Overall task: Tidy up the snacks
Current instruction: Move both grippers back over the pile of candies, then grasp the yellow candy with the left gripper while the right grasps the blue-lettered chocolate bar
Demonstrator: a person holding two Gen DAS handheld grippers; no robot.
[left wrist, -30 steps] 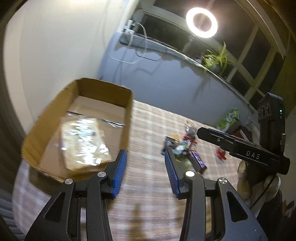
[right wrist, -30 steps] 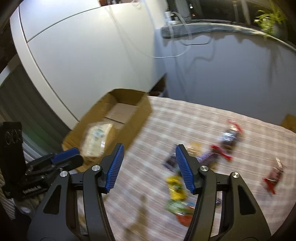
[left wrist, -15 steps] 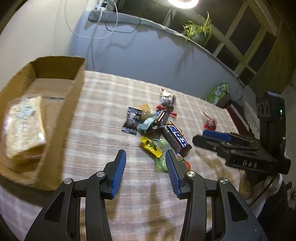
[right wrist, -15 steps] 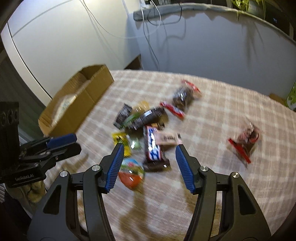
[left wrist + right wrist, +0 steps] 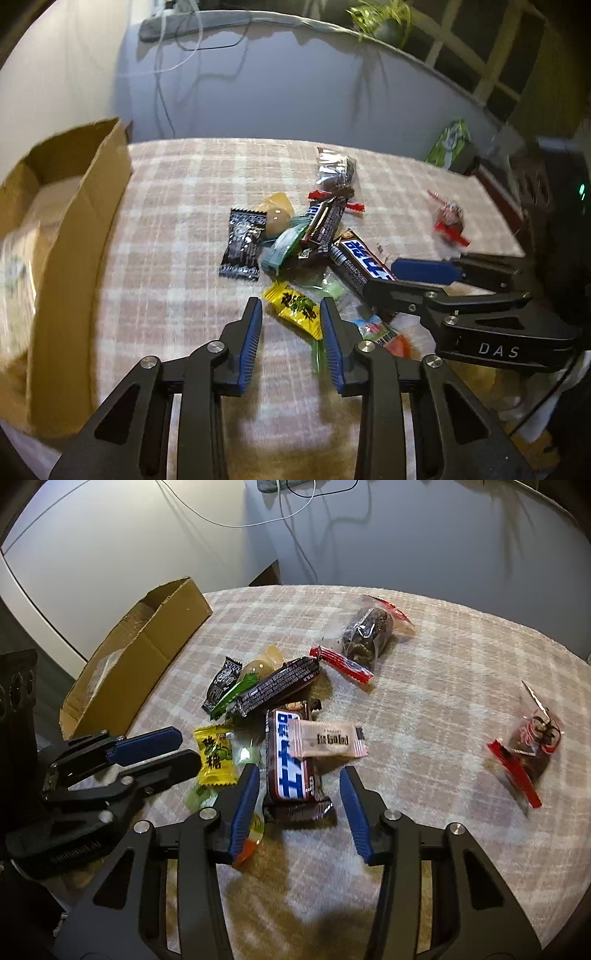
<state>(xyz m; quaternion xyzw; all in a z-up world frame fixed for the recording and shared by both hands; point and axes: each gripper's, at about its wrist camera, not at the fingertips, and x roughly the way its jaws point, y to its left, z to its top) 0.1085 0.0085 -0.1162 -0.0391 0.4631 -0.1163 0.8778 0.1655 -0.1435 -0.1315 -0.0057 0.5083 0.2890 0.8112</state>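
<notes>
A pile of snacks lies on the checked tablecloth (image 5: 177, 236). My left gripper (image 5: 291, 314) is open just in front of a yellow candy packet (image 5: 295, 308). My right gripper (image 5: 297, 788) is open, its fingers either side of the near end of a brown and blue chocolate bar (image 5: 290, 760), with a pink wafer packet (image 5: 327, 740) lying across the bar. A cardboard box (image 5: 74, 236) stands at the left with a clear-wrapped pack (image 5: 14, 273) inside. It also shows in the right wrist view (image 5: 147, 653).
A black candy sachet (image 5: 242, 245), a second dark bar (image 5: 277, 686) and a clear bag of dark snacks (image 5: 367, 633) lie in the pile. A red-trimmed bag (image 5: 528, 746) lies apart at the right. A green bag (image 5: 448, 142) stands beyond the table's far edge.
Both grippers have swung from the box to the snack pile and come down close to it. The left one now fronts the yellow packet; the right one straddles the chocolate bar.
</notes>
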